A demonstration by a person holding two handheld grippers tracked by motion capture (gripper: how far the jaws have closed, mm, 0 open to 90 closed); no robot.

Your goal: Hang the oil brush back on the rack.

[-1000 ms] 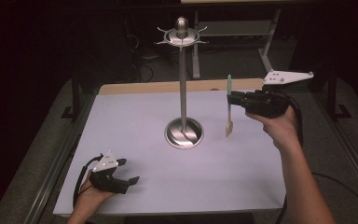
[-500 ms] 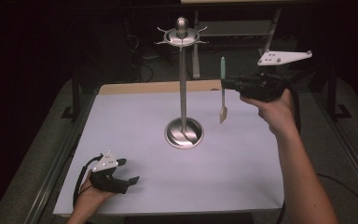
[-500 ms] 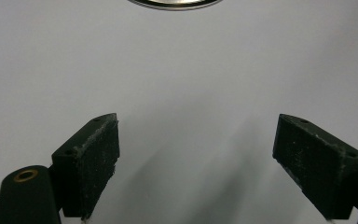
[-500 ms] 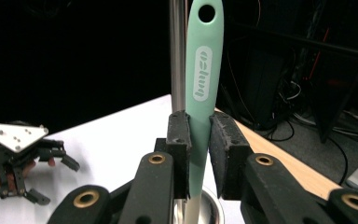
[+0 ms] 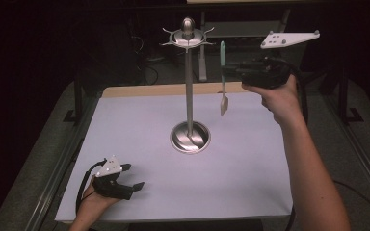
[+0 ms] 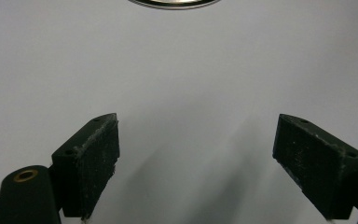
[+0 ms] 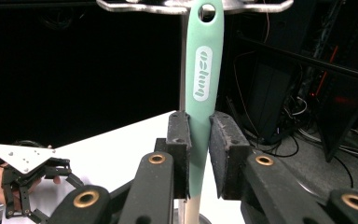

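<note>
Right tongs (image 5: 227, 72) clamped on green handle of spatula (image 5: 223, 79), blade hanging down, held upright just right of stand (image 5: 188, 91), handle top near hook ring level. Hanging hole not yet on hook, by look of it: lift appears done, hooking left. Left tongs (image 5: 134, 179) open, empty, resting on worktop (image 5: 250, 173) well left-front of stand base.

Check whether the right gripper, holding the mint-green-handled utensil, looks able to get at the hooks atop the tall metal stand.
Probably yes: the right gripper holds the utensil upright beside the stand's hooked crown, nothing between them.
</note>
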